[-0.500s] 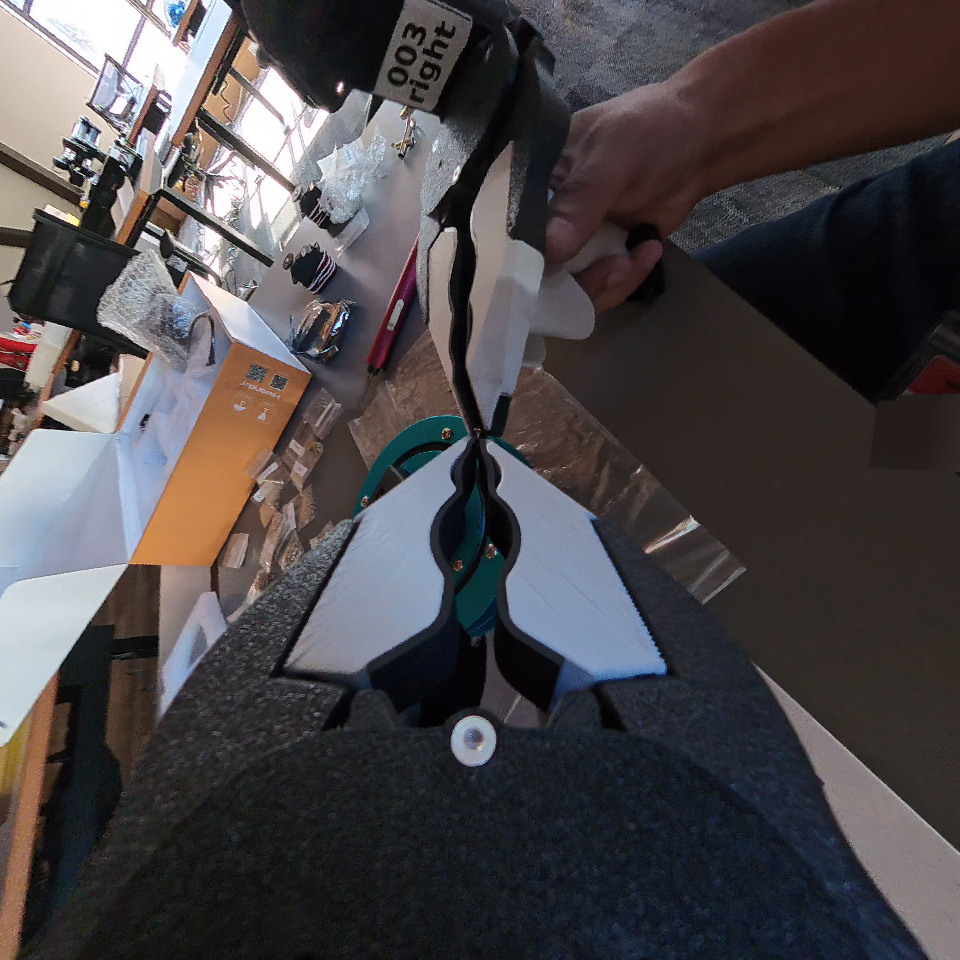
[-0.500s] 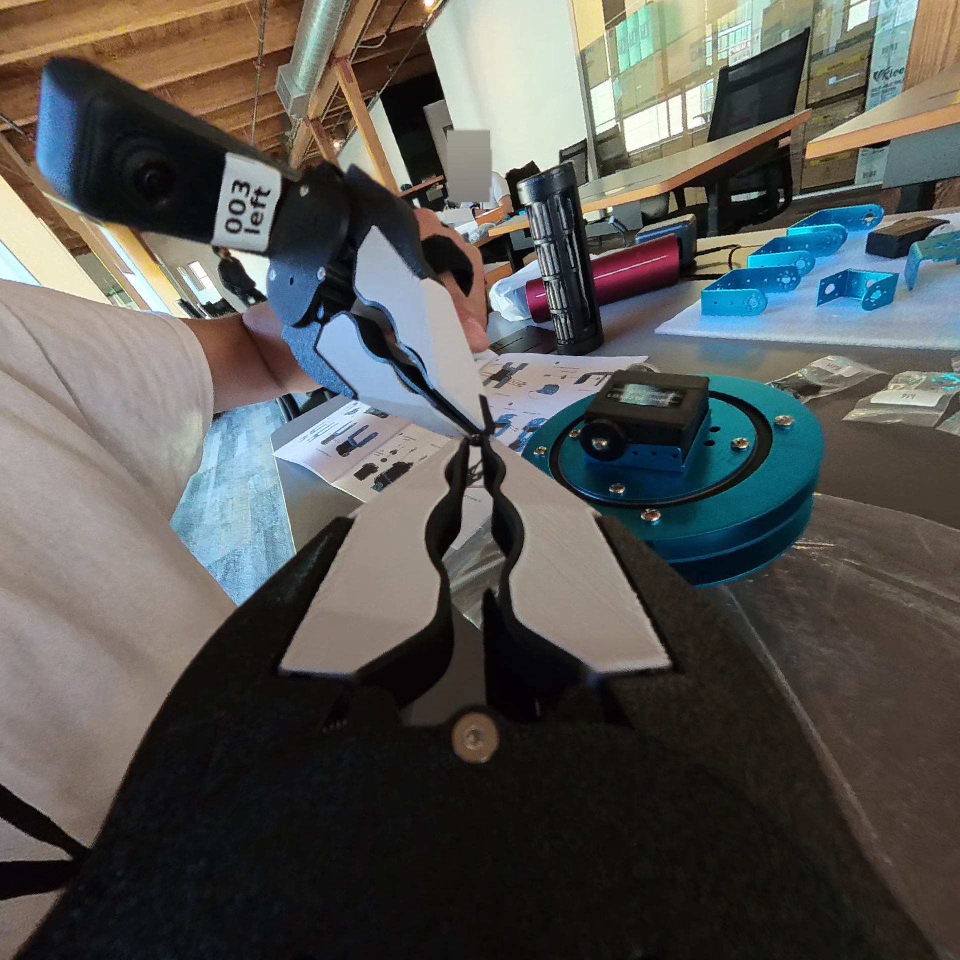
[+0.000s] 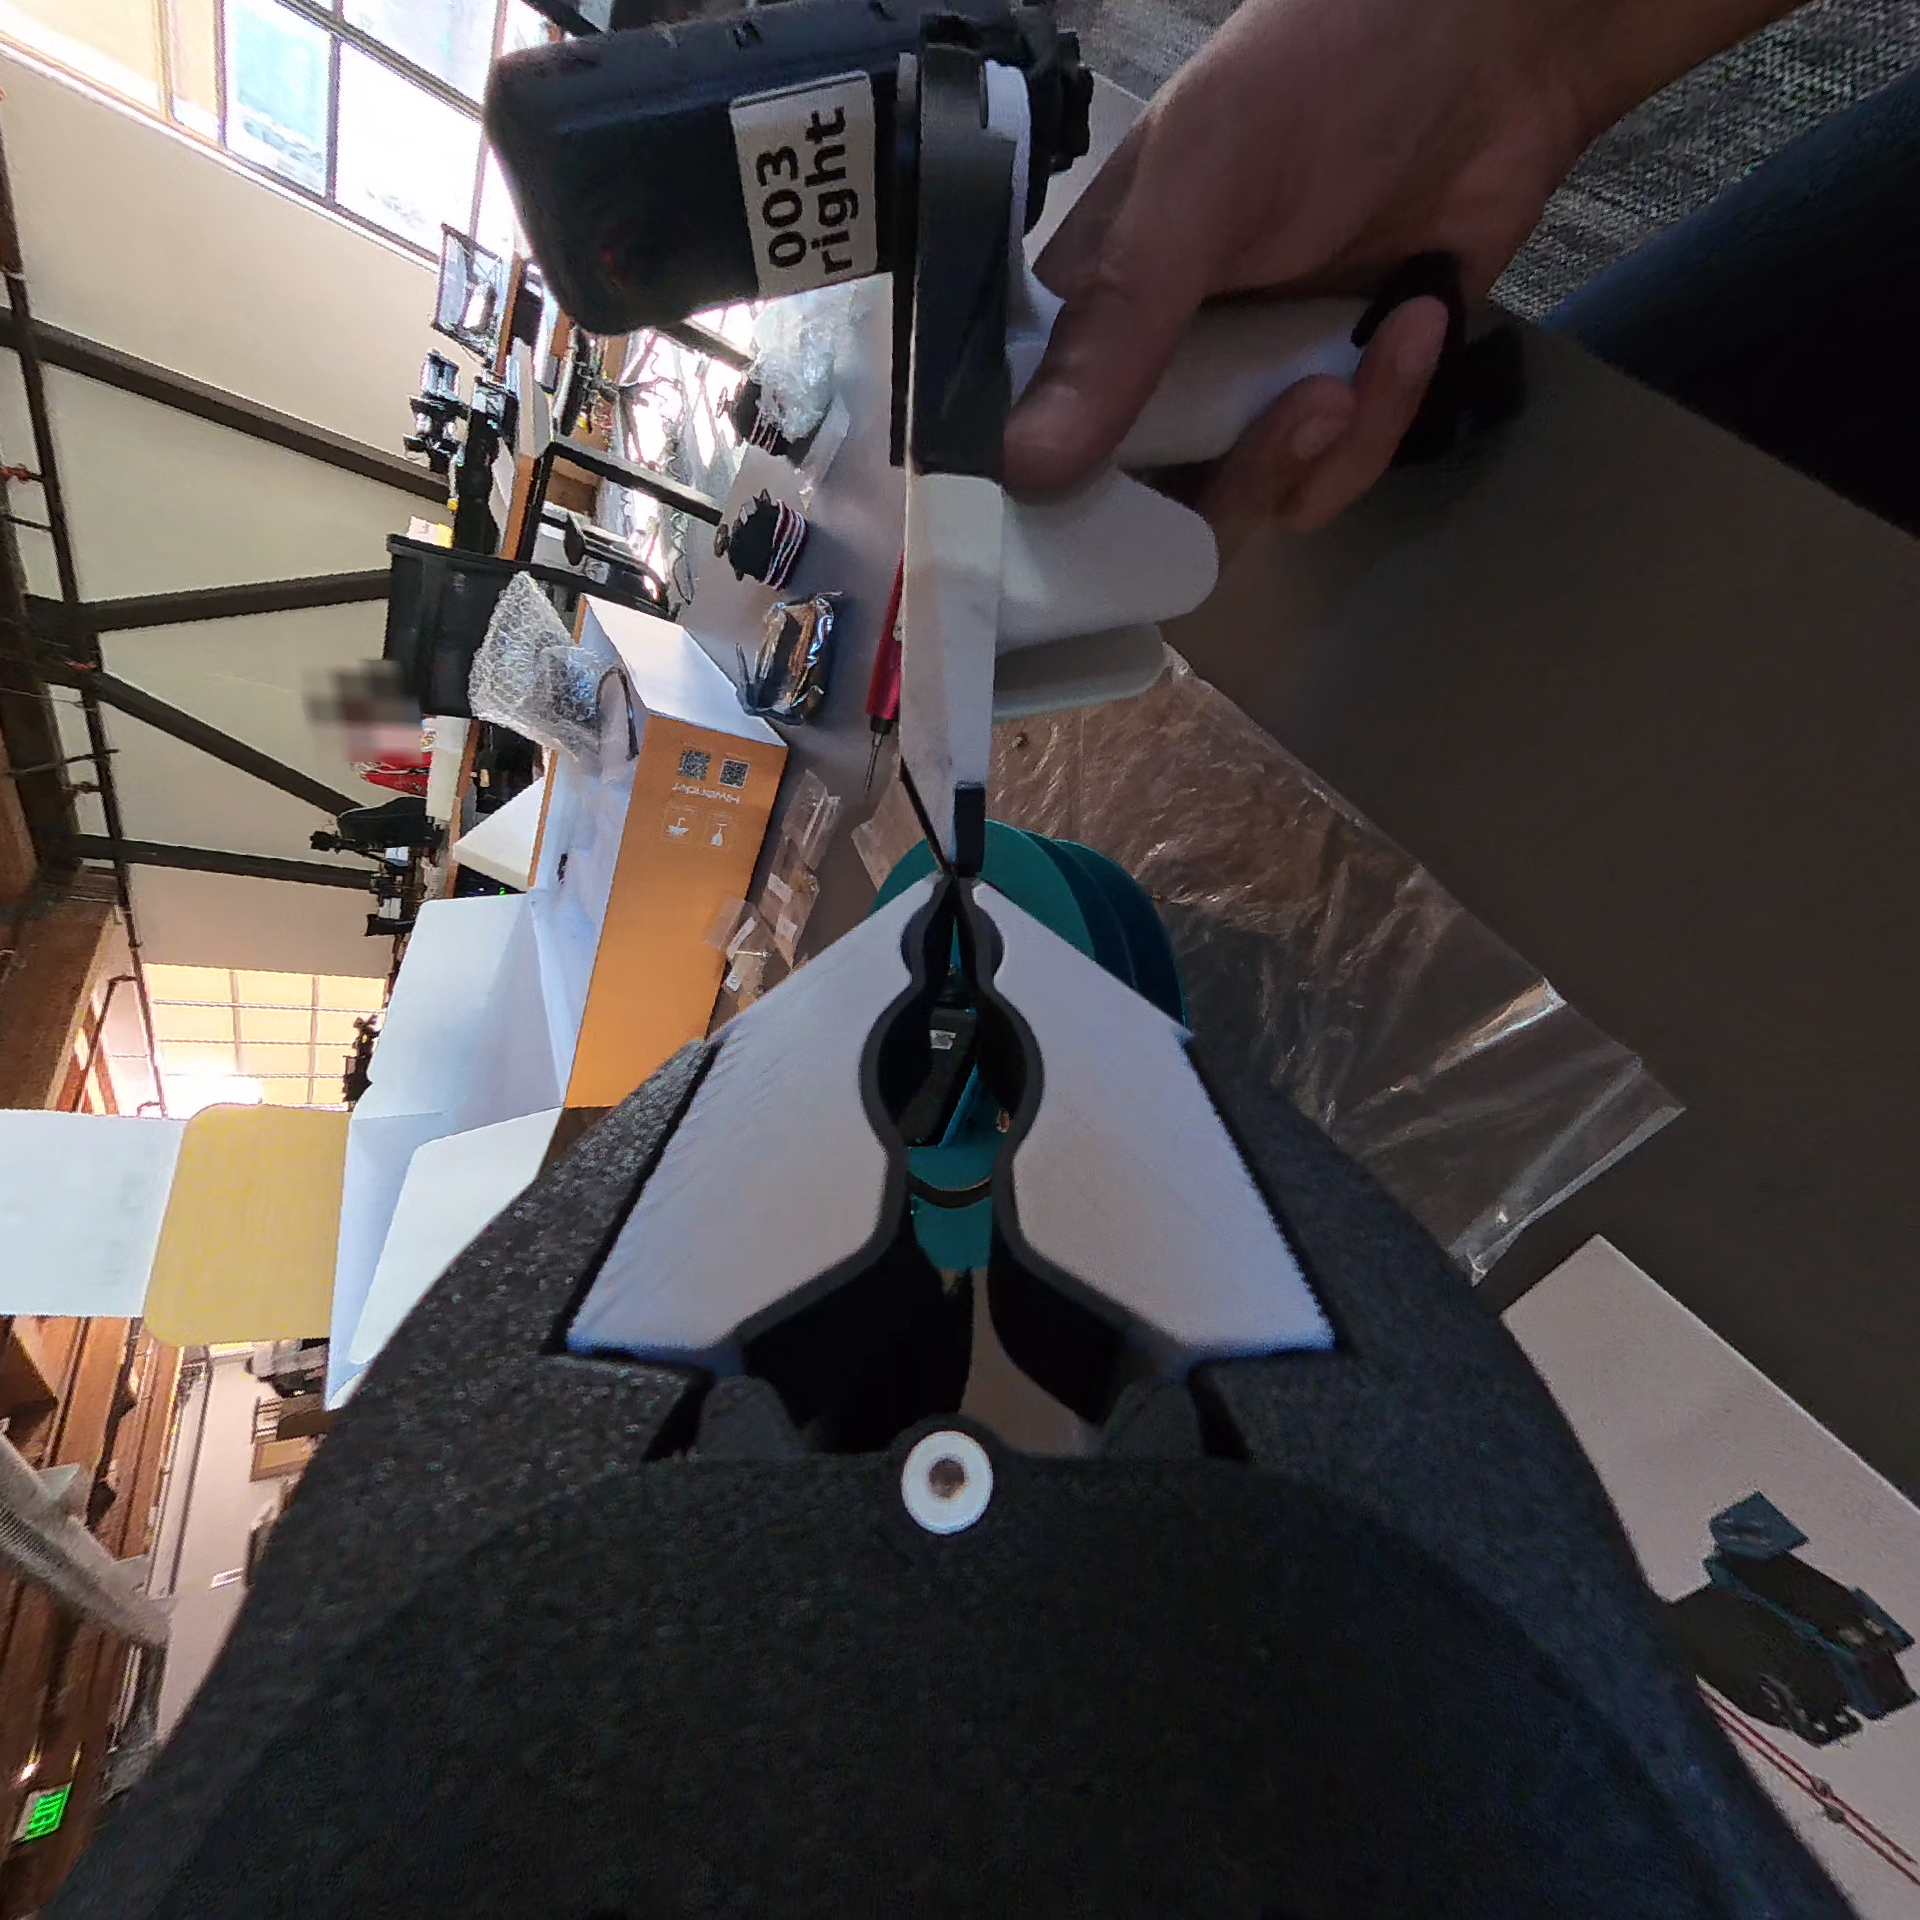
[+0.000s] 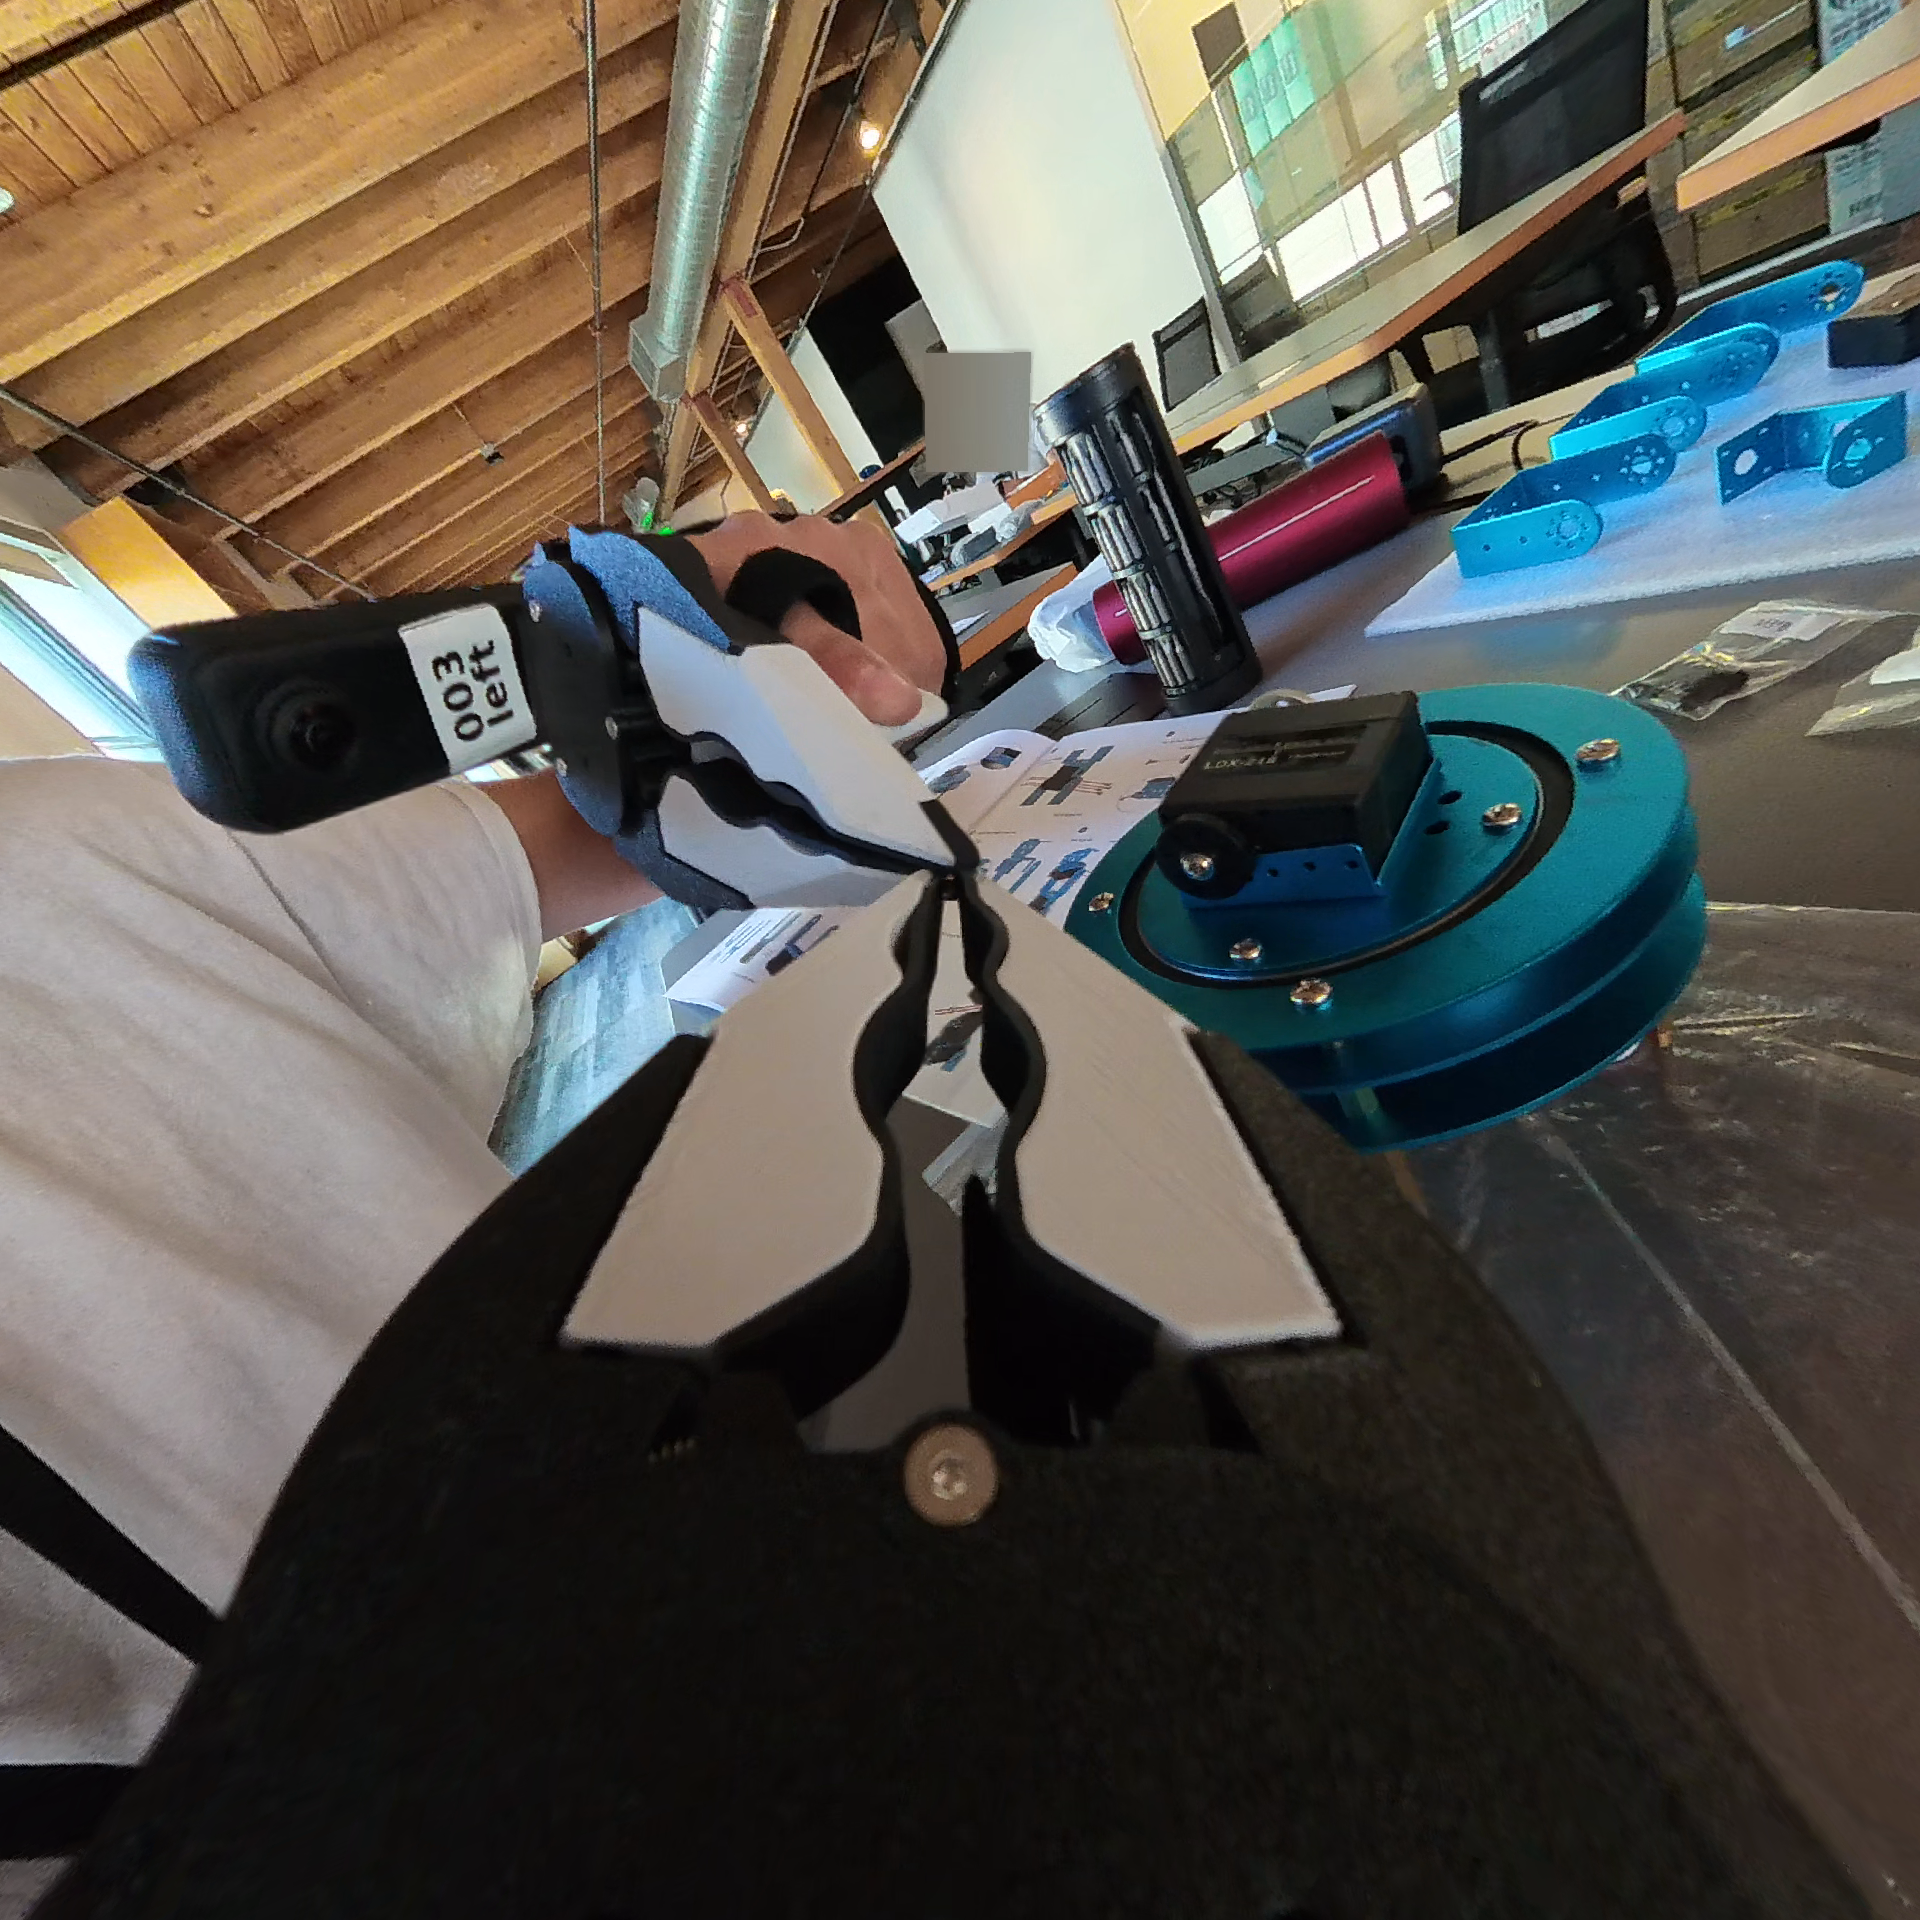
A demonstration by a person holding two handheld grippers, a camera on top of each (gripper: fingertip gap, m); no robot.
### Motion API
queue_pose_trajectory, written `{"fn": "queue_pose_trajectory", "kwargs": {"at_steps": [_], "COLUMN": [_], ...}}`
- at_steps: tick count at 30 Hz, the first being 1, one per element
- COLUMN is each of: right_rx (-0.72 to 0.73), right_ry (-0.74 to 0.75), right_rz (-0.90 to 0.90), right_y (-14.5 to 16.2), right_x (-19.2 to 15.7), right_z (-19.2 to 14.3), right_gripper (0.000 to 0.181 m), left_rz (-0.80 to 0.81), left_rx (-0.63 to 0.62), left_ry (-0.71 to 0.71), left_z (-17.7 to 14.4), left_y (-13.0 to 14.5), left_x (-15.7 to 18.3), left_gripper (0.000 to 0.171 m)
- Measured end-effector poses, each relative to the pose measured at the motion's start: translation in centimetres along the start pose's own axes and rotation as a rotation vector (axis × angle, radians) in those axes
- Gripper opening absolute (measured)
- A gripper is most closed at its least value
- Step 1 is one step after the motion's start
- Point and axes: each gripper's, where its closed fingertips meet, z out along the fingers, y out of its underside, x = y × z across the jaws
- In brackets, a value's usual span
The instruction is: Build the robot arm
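1. Two grippers are meeting tip to tip just beside the teal disc (image 4: 1507,1049), on the side facing the person and above the clear plastic sheet (image 4: 1662,1299) under the disc.
2. The left gripper (image 3: 954,891) fingers are pressing together at the tips. The right gripper (image 4: 940,885) fingers are doing the same.
3. A dark speck is showing where the tips meet. I cannot tell if anything is being pinched there.
4. Risk: if a small part is sitting in there, any twist between the two handheld grippers is likely dropping it beside the disc onto the glossy sheet, where it is hard to spot.
5. Risk: with the tips this close to the disc, a drift toward it is likely bumping the black servo (image 4: 1309,769) mounted on top, or nudging the disc across the slippery sheet.
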Motion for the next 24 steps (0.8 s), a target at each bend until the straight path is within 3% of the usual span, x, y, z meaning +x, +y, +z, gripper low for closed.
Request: {"fn": "queue_pose_trajectory", "kwargs": {"at_steps": [7, 11, 13, 17, 20, 24], "right_rx": [-0.043, -0.037, -0.056, -0.139, -0.214, -0.315], "right_ry": [0.146, 0.350, 0.443, 0.578, 0.661, 0.596], "right_rz": [-0.180, -0.411, -0.514, -0.670, -0.857, -1.203], "right_y": [0.3, -0.8, -0.9, -0.4, -0.8, -0.8], "right_x": [0.7, 2.1, 2.8, 4.5, 5.8, 7.0], "right_z": [0.0, -1.1, -1.5, -1.9, -2.6, -2.2], "right_gripper": [0.001, 0.000, 0.000, 0.000, 0.000, 0.001], "left_rz": [-0.153, -0.468, -0.593, -0.553, -0.600, -0.689], "left_rx": [0.011, -0.009, -0.006, -0.032, 0.010, 0.059], "left_ry": [0.078, 0.213, 0.266, 0.252, 0.288, 0.276], "left_z": [0.0, 0.1, 0.4, 1.5, 1.9, 1.9], "left_y": [0.6, 3.4, 4.7, 6.9, 6.6, 6.7], "left_x": [0.4, -0.8, -1.3, -1.7, -1.8, -2.0], "left_gripper": [0.001, 0.034, 0.036, 0.035, 0.035, 0.037]}}
